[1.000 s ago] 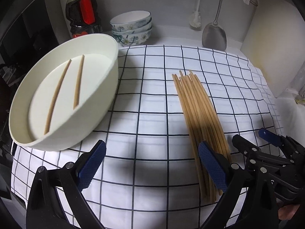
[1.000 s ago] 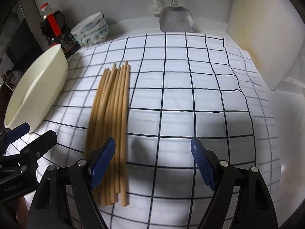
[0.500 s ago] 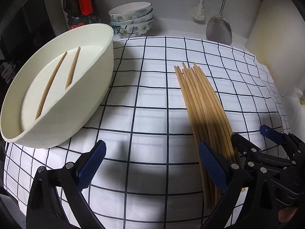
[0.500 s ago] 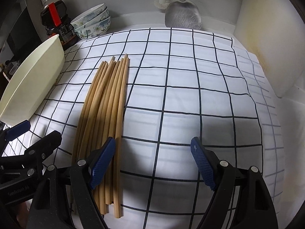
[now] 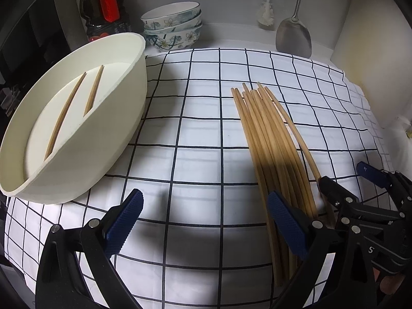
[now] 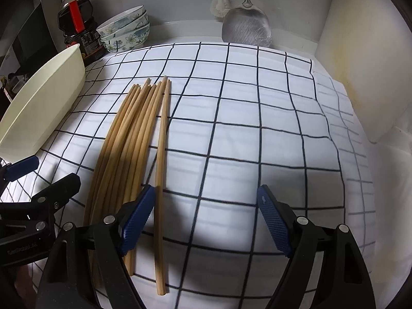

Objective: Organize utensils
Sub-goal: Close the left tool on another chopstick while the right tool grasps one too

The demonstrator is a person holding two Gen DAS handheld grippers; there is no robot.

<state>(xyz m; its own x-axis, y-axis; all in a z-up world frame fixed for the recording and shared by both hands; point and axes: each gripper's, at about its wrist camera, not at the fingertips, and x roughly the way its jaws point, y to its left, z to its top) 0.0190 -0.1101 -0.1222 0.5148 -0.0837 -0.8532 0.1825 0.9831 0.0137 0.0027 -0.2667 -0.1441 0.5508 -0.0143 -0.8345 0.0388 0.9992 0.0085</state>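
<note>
We see both tools tipped steeply down over the checked cloth [image 6: 257,108]. Our left gripper [image 5: 203,221] hangs with jaws spread wide, nothing between them. Our right gripper [image 6: 206,216] is released too — one chopstick [image 6: 161,170] lies between its pads, just beside the left one. The chopstick bundle [image 5: 267,134] rests on the cloth, its near ends hidden behind the fingers; the cream tub [image 5: 116,118] holds two more, partly cut off by its rim
</note>
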